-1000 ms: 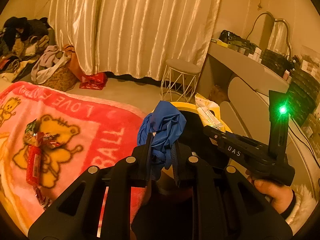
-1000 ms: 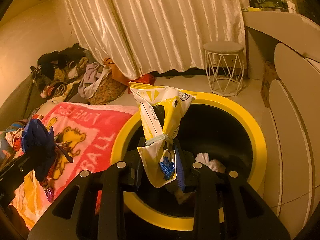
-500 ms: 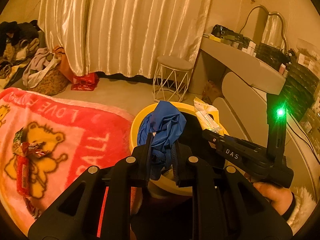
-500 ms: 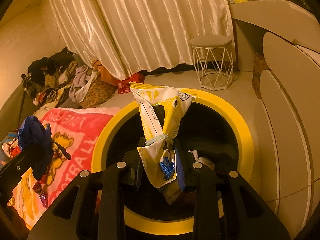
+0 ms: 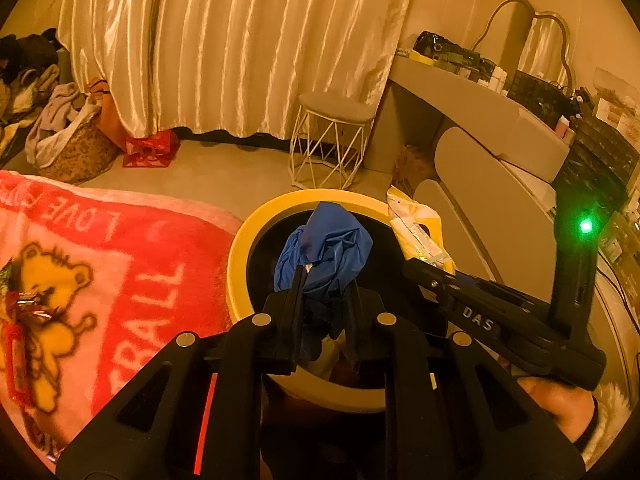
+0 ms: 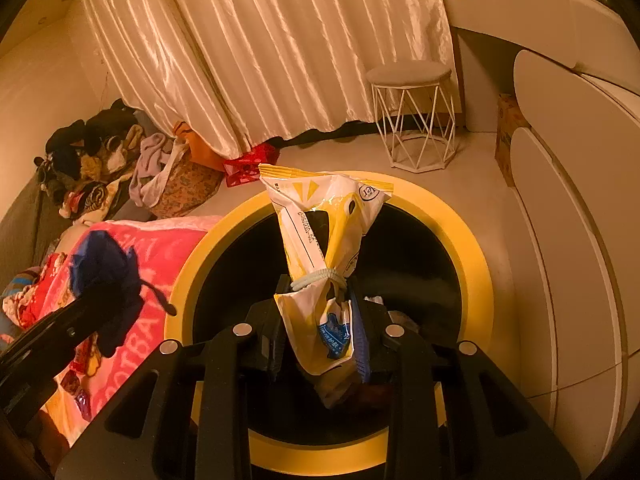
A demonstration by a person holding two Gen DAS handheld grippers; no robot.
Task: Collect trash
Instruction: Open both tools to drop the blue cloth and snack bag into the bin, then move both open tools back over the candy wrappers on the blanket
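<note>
Satin cream curtains (image 5: 240,48) back a white wire stool (image 5: 330,144). Left gripper (image 5: 325,300) pinches crumpled blue plastic (image 5: 326,248), right gripper (image 6: 320,320) a tied yellow-white wrapper (image 6: 320,220), above the yellow-rimmed round bin (image 6: 472,248) beside the pink bear blanket's (image 5: 120,264) edge.

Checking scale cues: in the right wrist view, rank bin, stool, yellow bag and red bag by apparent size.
1. bin
2. yellow bag, enlarged by nearness to the camera
3. stool
4. red bag
</note>
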